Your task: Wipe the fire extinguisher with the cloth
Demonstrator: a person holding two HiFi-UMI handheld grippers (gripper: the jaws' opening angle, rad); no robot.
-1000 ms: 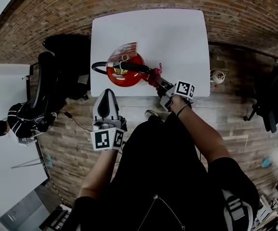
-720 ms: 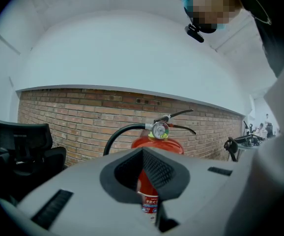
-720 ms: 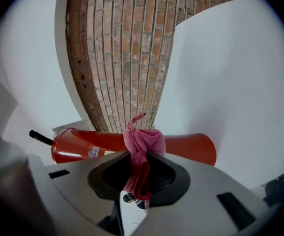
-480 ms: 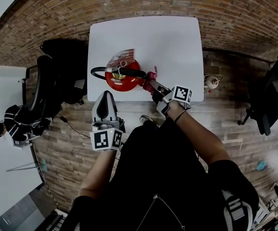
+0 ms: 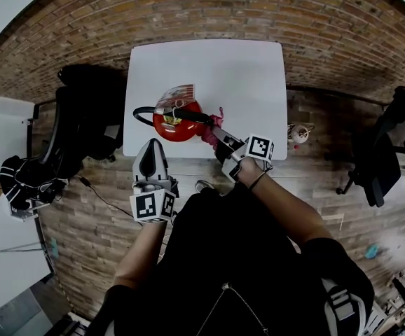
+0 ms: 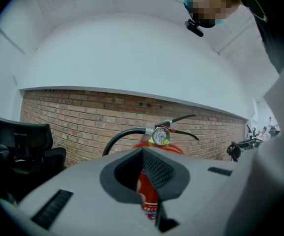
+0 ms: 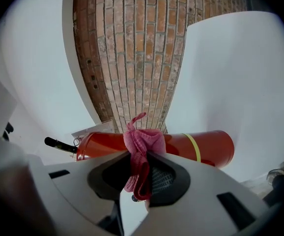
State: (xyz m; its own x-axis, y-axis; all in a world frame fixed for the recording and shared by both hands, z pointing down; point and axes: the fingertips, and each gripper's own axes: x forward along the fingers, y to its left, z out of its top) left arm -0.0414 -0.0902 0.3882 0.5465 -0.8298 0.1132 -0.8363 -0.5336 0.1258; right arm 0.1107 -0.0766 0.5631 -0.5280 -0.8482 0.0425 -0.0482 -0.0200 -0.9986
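Head view, fire extinguisher (image 5: 174, 121): red, upright on the white table (image 5: 244, 75), just ahead of both tools, near the table edge closest to them.
Right tool (image 5: 220, 135): jaws clamped on the pink cloth (image 5: 211, 125), tips right at the extinguisher's side, below its black lever.
Right gripper view, cloth (image 7: 142, 146): bunched and pinched between the jaws, a fold hanging back toward the tool, the rest pushed out past the tips and lying against the red cylinder (image 7: 201, 146).
Left tool (image 5: 150, 144): jaws drawn together to a narrow slit, nothing gripped; tips short of the extinguisher, apart from it, pointing at its body.
Left gripper view, extinguisher (image 6: 171, 148): straight ahead of the tips, red body showing through the slit.
Gauge (image 6: 160, 135): above the tips, on the extinguisher's head.
Hose (image 6: 120, 136): black, arching to the left of the tips.
Office chair (image 6: 21, 141): black, far off to the left tool's left.
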